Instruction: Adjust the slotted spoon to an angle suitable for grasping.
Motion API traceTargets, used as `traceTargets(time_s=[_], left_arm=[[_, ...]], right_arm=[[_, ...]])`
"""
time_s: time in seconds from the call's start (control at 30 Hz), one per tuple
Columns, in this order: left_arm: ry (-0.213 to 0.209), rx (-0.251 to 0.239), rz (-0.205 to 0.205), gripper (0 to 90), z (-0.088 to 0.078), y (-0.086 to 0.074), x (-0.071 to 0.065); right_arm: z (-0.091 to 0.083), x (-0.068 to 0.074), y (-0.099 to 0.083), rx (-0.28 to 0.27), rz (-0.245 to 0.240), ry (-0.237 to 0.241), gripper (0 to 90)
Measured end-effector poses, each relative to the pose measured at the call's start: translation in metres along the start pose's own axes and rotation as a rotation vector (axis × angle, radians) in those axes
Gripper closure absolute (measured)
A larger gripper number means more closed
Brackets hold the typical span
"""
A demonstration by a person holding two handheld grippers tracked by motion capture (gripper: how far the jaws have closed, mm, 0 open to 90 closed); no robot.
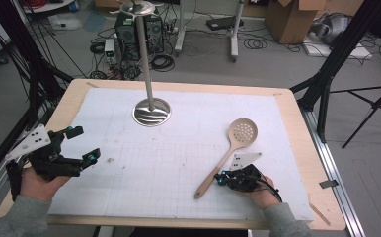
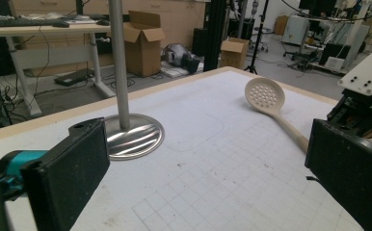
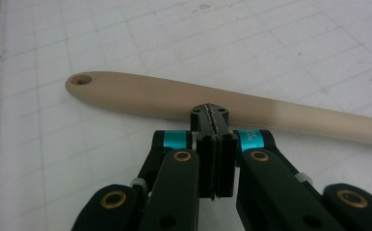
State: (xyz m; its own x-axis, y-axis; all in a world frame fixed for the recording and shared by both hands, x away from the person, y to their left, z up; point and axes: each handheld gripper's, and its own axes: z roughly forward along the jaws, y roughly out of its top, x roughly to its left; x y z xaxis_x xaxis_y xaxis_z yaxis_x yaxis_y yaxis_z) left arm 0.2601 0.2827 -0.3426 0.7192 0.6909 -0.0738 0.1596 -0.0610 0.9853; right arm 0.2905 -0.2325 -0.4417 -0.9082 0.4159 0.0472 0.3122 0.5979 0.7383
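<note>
Although the right tool [image 3: 215, 115] is pressed against the near side of the beige plastic slotted spoon [image 1: 228, 153], its jaws are seen pressed together with nothing between them, so the spoon is touched and not gripped. The spoon is laid flat on the white gridded tabletop [image 1: 169, 173], its handle running just in front of the right tool's tips, the handle end with the hanging hole [image 3: 82, 79] to one side and the round perforated bowl [image 1: 243, 130] farther away, beyond the tool. The left tool [image 1: 80, 145] is held spread wide, well apart from the spoon, with nothing between its jaws.

The spoon is judged to be light and stiff, with a smooth, somewhat slippery handle that narrows toward the bowl. A hold across the middle of the handle, where it is broad and flattish, is judged the safest; a pinch near the thin neck would probably let the bowl swing and twist.

No container is seen on the tabletop. A polished metal stand with a round base [image 1: 151, 111] and an upright pole is placed far ahead of both tools, nothing hung on it as far as can be told.
</note>
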Motion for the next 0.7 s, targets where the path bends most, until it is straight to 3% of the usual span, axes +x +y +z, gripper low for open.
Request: traceTargets(time_s=[0.4, 0.5, 0.67, 0.7], left_arm=[[0.003, -0.001, -0.008, 2.2, -0.001, -0.001, 0.002], [0.004, 0.0, -0.005, 2.2, -0.002, -0.001, 0.001], [0.0, -0.006, -0.002, 2.2, -0.003, 0.0, 0.001], [0.002, -0.007, -0.006, 2.2, -0.004, 0.0, 0.002]], right_arm=[[0.029, -0.011, 0.032, -0.032, 0.031, -0.032, 90.0], [0.037, -0.011, 0.042, -0.044, 0.026, -0.066, 90.0], [0.04, -0.012, 0.045, -0.054, 0.031, -0.067, 90.0], [0.039, -0.011, 0.044, -0.027, 0.03, -0.064, 90.0]])
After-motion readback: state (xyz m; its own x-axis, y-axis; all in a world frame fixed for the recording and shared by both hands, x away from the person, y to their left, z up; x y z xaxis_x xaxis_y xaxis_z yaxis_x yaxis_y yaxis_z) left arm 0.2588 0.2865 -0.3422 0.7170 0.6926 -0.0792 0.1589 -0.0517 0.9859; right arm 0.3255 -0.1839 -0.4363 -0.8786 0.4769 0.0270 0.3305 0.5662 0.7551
